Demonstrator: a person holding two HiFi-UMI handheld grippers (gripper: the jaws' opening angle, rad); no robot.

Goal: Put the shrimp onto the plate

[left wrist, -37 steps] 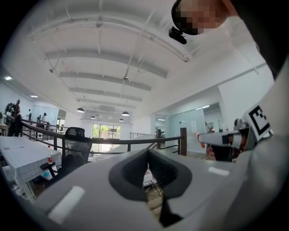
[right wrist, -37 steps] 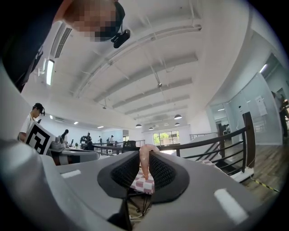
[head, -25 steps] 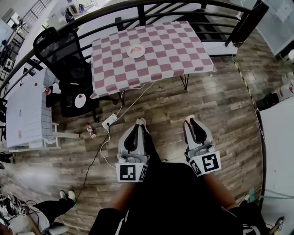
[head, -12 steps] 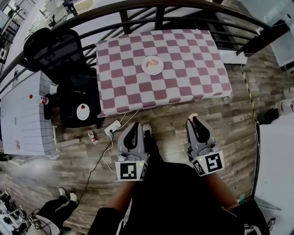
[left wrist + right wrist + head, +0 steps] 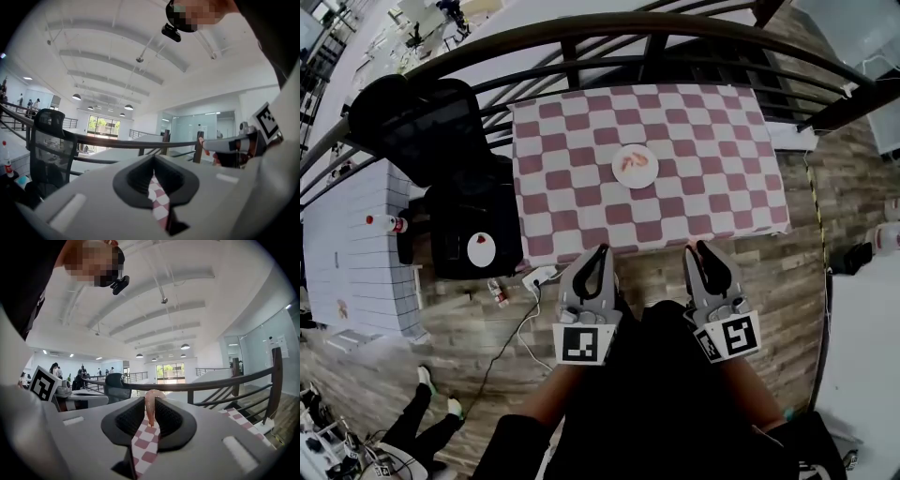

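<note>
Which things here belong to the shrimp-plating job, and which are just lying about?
Job: right gripper; carried shrimp between its jaws; plate; plated shrimp; checkered table.
Lying about: black chair; power strip; red-capped bottle.

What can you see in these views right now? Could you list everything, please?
table: one, pink-and-white checked cloth, ahead by the railing
plate: one, white, mid-table
plated shrimp: orange-pink, number unclear, on the plate
held shrimp: one, pink, between the right gripper's jaws
railing: one, dark, beyond the table
office chair: one, black, left of the table
disc: one, white with a red mark, on a black surface
bottle: one, red-capped, on the white top at far left
power strip: one, white, on the wood floor
bystander's legs: dark, lower left
left gripper: grey, jaws closed to a slit, empty
right gripper: grey, clamping the held shrimp
</note>
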